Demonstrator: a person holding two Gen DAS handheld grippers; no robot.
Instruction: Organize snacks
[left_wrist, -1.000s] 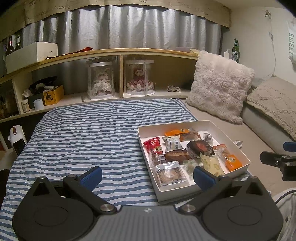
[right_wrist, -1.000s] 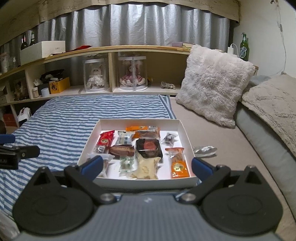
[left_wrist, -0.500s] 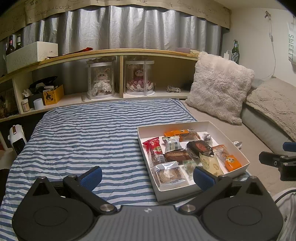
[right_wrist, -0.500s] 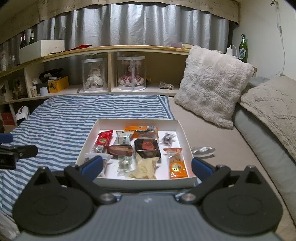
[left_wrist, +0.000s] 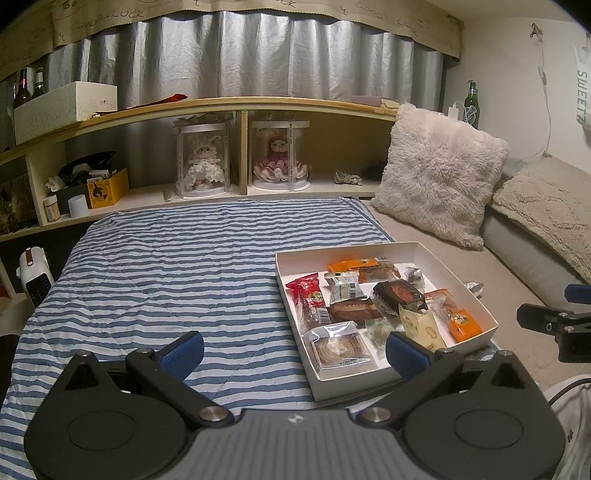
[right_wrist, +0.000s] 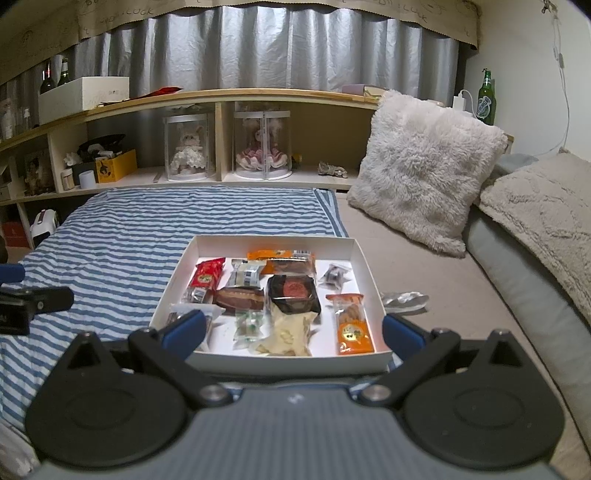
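A shallow white box (left_wrist: 476, 295) (right_wrist: 364, 258) lies on the bed and holds several wrapped snacks: a red packet (left_wrist: 308, 295) (right_wrist: 207, 275), an orange packet (left_wrist: 456, 319) (right_wrist: 351, 328), a dark square packet (left_wrist: 399, 295) (right_wrist: 293, 293) and a clear round-cake packet (left_wrist: 338, 349). A silver wrapper (right_wrist: 404, 299) (left_wrist: 474, 287) rests on the beige sheet just right of the box. My left gripper (left_wrist: 293, 350) hovers open near the box's near-left corner, holding nothing. My right gripper (right_wrist: 293, 330) hovers open over the box's near edge, also holding nothing.
A blue-striped blanket (left_wrist: 166, 277) covers the bed's left part. A fluffy cushion (right_wrist: 421, 173) and a knit pillow (right_wrist: 546, 221) lie at the right. A wooden shelf (left_wrist: 240, 107) with two doll cases runs along the back. A small white heater (left_wrist: 33, 273) stands left of the bed.
Both grippers stay open and shift only slightly; the right wrist view has drifted a little to the right. Nothing in the box has moved.
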